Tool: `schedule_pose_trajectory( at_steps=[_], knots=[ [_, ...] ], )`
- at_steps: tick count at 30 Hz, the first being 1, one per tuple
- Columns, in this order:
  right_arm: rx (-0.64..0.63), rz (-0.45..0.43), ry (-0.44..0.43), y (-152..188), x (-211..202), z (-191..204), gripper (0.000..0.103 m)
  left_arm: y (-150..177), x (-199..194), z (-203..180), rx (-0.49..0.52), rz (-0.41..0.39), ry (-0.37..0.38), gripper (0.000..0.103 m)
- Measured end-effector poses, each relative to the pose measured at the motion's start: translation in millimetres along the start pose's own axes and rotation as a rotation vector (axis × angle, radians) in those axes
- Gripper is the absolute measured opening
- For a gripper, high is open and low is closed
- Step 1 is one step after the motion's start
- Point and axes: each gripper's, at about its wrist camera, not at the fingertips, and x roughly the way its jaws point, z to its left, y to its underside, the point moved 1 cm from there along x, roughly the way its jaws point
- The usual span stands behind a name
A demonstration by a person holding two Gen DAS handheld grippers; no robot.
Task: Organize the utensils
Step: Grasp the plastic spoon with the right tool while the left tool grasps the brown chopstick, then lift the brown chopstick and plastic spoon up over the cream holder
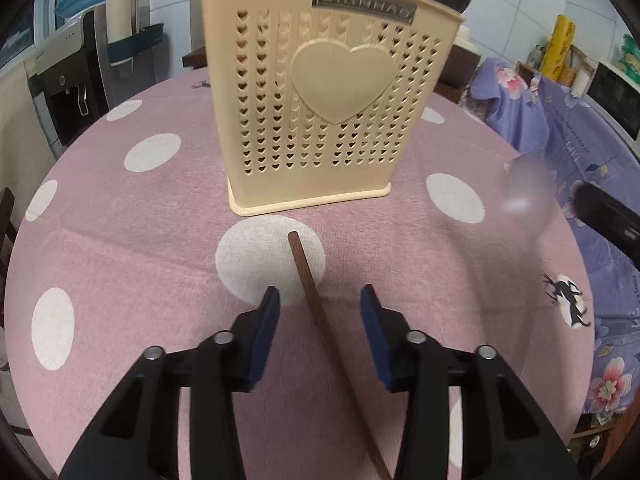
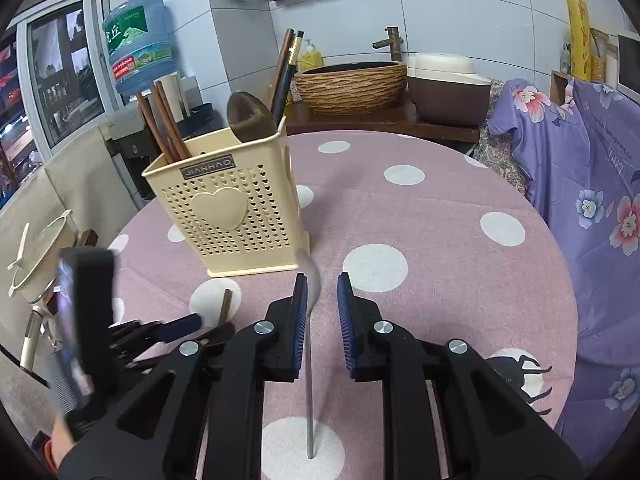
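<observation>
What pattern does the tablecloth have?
The tablecloth is pink with white dots, clearest in the right wrist view.

Cream holder (image 2: 224, 204) upright (utensils inside), brown chopstick (image 1: 316, 304) lying before it

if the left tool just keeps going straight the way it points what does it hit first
Likely the cream utensil holder. The left tool, open, straddles the wooden chopstick, which points at the holder's base, with only tablecloth between. Depth is unclear.

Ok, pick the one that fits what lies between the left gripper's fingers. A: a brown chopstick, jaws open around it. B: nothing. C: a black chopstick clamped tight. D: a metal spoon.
A: in the left wrist view a brown chopstick lies on the table between the left gripper fingers, which stand open on either side without touching it.
</observation>
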Motion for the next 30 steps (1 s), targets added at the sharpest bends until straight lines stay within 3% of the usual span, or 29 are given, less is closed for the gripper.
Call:
schedule_pose_trajectory(
  at_steps=[6,10,11,14,22,30],
  knots=[
    [-0.008,0.008,-0.010,2.0,1.8,-2.9,0.017,-1.7,9.9,-2.6,-0.003,0.007,-0.051,0.035],
    [0.007,0.043,-0.018,3.7,15.9,-5.5,0.039,-2.1,11.5,-5.9,0.019,0.011,-0.077,0.034],
    [0.006,0.048,-0.010,4.4,18.9,-4.6,0.039,-3.0,12.4,-6.7,0.026,0.010,-0.085,0.032],
    [0.030,0.062,-0.004,5.6,24.8,-7.0,0.039,-5.9,15.2,-8.5,0.046,0.001,-0.126,0.013],
    [0.010,0.128,-0.033,10.1,40.7,-0.5,0.039,-9.9,12.2,-0.2,-0.012,-0.019,-0.077,0.007],
    [-0.047,0.290,-0.048,23.3,89.0,19.2,0.039,-20.8,-44.6,26.4,-0.107,-0.158,-0.018,0.007]
  ],
)
